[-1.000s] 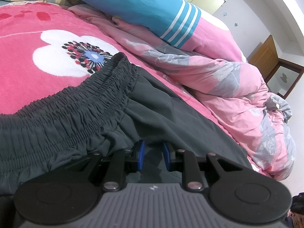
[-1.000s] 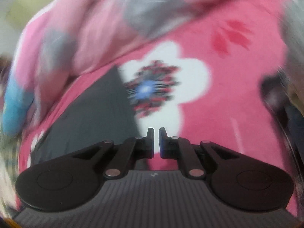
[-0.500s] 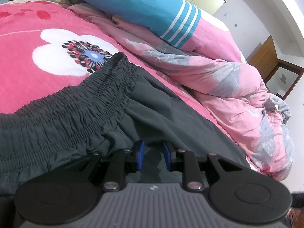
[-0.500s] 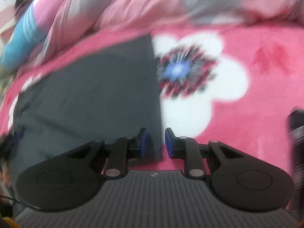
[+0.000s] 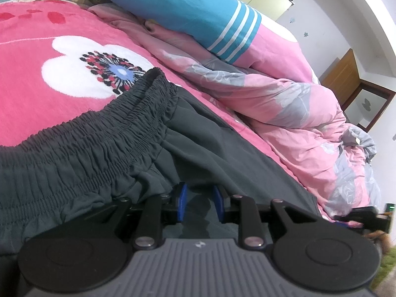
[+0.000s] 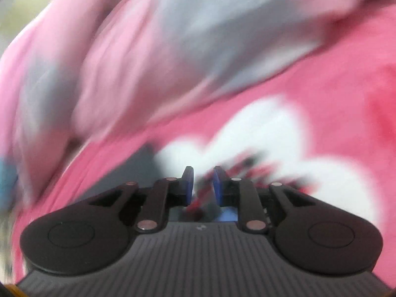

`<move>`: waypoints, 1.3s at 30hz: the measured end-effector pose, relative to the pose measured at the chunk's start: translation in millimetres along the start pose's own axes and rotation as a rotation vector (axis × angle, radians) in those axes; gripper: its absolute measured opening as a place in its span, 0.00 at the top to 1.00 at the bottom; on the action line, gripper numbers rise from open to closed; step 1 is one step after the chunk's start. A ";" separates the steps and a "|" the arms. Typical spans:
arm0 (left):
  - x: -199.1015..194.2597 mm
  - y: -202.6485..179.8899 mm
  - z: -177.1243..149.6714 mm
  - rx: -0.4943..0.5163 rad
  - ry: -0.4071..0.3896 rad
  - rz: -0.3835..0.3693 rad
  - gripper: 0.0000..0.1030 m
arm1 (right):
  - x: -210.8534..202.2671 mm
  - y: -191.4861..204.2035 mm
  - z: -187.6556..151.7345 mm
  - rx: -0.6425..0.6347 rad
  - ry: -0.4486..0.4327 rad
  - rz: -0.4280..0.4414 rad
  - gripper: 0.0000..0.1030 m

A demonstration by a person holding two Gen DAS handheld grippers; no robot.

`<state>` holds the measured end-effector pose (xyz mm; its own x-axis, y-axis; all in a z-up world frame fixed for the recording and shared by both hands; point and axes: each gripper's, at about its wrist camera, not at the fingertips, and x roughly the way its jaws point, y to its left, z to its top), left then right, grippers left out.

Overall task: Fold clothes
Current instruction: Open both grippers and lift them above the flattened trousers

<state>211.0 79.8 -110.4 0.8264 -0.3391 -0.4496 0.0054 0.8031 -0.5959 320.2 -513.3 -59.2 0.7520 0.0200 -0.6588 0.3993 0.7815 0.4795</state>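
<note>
— How do the left gripper (image 5: 199, 201) fingers stand?

— Parted by a narrow gap, blue pads facing each other, with dark grey fabric of the shorts (image 5: 104, 148) lying between and under them. Whether the pads actually pinch the cloth, I cannot tell.

— And the right gripper (image 6: 201, 182)?

— Its blue-padded fingers are apart with nothing between them; it hangs over the blanket's flower print. That view is badly smeared by motion blur.

— Describe the shorts.

— Dark grey, thin woven cloth with a broad, tightly gathered elastic waistband (image 5: 81, 138), ribbed and puckered. They lie spread on the pink blanket (image 5: 27, 79), waistband toward the white flower. In the right wrist view only a dark grey corner (image 6: 138, 163) shows, just left of the fingers.

— The surface and room?

— A fleecy pink blanket with a big white flower (image 5: 81, 66), beside it a crumpled pink-and-grey quilt (image 5: 284, 106), topped by a blue pillow with white stripes (image 5: 188, 7). Beyond are white walls and a wooden door (image 5: 342, 74).
</note>
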 end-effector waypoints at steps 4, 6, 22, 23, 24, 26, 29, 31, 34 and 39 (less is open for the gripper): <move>-0.2 -1.3 0.5 0.002 0.003 0.002 0.75 | -74.7 -2.8 -5.2 0.013 -0.053 0.135 0.78; -0.8 -3.6 1.3 0.008 0.007 0.007 0.75 | -122.9 -0.9 -17.5 0.006 -0.059 0.226 0.75; -89.9 -89.6 -28.6 0.329 0.091 0.041 0.42 | -402.0 37.3 -209.6 -0.641 -0.188 0.175 0.13; -98.9 -92.7 -35.5 0.361 0.104 0.041 0.40 | -398.3 43.2 -225.4 -0.669 -0.165 0.182 0.13; -108.0 -95.6 -42.3 0.393 0.116 0.041 0.37 | -391.4 48.7 -241.2 -0.691 -0.139 0.192 0.13; -124.7 -100.2 -56.4 0.457 0.136 0.043 0.34 | -373.4 59.8 -273.5 -0.732 -0.081 0.212 0.13; -145.6 -103.8 -77.8 0.543 0.161 0.052 0.29 | -347.8 74.9 -316.6 -0.793 0.011 0.221 0.13; -154.0 -103.3 -89.6 0.573 0.179 0.065 0.27 | -333.0 85.3 -336.6 -0.825 0.036 0.213 0.13; -157.0 -99.5 -102.0 0.561 0.221 0.102 0.27 | -313.3 90.6 -353.4 -0.849 0.044 0.225 0.12; -150.5 -97.0 -113.7 0.557 0.292 0.175 0.25 | -284.3 71.4 -368.2 -0.835 0.089 0.139 0.12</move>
<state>22.1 -2.8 -60.6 0.6548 -0.2365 -0.7178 0.2407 0.9656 -0.0986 -58.2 -233.5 -51.1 0.7074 0.1711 -0.6857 -0.2374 0.9714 -0.0026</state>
